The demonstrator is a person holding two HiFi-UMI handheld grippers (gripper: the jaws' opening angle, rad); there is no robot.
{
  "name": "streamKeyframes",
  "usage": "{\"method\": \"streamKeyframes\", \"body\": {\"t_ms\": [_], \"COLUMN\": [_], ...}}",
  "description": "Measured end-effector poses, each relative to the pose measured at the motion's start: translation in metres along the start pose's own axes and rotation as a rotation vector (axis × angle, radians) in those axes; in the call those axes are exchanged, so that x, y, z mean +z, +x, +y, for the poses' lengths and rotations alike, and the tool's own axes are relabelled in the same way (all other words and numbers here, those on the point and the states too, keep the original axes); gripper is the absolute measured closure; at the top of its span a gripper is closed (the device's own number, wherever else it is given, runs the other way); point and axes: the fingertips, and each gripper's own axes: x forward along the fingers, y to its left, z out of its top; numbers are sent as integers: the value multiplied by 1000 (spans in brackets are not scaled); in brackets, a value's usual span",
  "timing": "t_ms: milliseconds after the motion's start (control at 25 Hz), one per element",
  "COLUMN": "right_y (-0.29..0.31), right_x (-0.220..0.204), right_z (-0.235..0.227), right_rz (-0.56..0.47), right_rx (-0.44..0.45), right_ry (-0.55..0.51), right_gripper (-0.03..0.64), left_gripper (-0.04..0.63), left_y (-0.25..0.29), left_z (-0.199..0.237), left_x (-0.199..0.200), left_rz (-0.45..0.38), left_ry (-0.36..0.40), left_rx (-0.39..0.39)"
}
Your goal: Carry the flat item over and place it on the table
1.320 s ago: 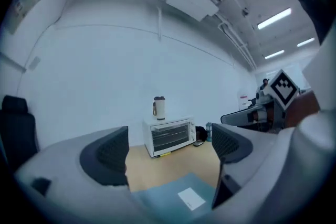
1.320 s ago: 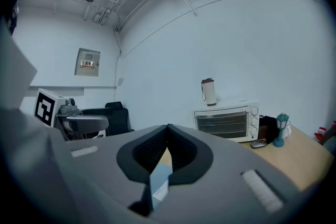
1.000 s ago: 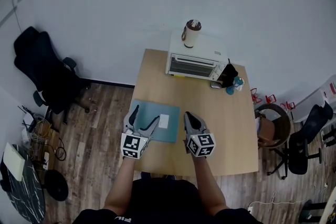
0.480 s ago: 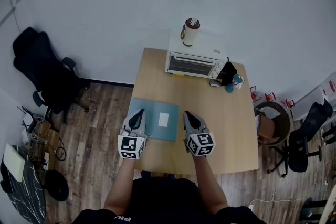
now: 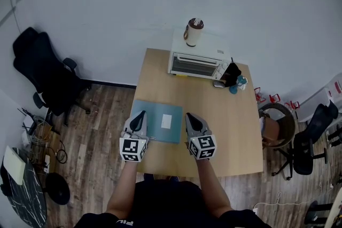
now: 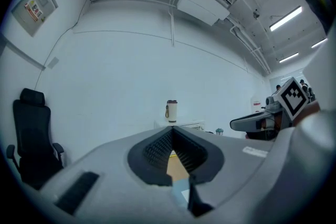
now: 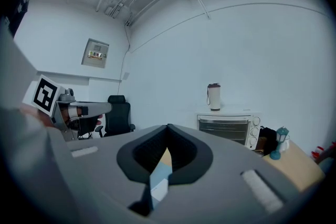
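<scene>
Your left gripper point(image 5: 140, 116) has its jaws pressed together at the tips. Through the small window behind them you see bare wood and a strip of blue, so nothing looks pinched there. Your right gripper point(image 5: 191, 117) reads the same way: jaws met at the tips, with the blue surface and its white label point(image 5: 166, 122) showing low in the gap, underneath rather than clamped.

The flat item point(image 5: 155, 124) is a blue-grey sheet lying flat on the desk point(image 5: 224, 131), and it sits between your two grippers. The left tips are over its left margin. The right tips are just off its right edge, so the left hand is the nearer one. The item looks slightly longer from left to right than from near to far, so its long axis runs from one gripper to the other. From the left gripper it spreads out to the right, and from the right gripper it lies just to the left.

Both forearms reach straight out from your body, roughly parallel. The grippers point away from you about level, with the marker cubes at your end.

Beyond the item's far edge stands the toaster oven point(image 5: 196, 64), well apart from it, with a tumbler point(image 5: 194, 33) on top.

If the item still has to be lifted, my guess is that shut jaws pointing level over it won't catch an edge — they would need to open and tip down first.
</scene>
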Motion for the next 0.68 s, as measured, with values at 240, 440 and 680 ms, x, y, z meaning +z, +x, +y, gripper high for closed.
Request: {"method": "streamKeyframes", "body": {"t_ms": [240,440,680], "right_y": [0,0,0], "right_x": [-2,0,0], "right_z": [2,4,1], "right_rz": [2,2,-4], "right_rx": [6,8,24], "right_ry": [1,-3,23], "right_gripper": [611,611,611], "left_gripper": [597,597,596], "left_y": [-1,-3,-1], "left_z": [0,5,4], "left_x": [-8,-13,-13], "left_rz": [25,38,33], "left_ry": [-17,-42,-61], "left_rx": [-12,-1,2]}}
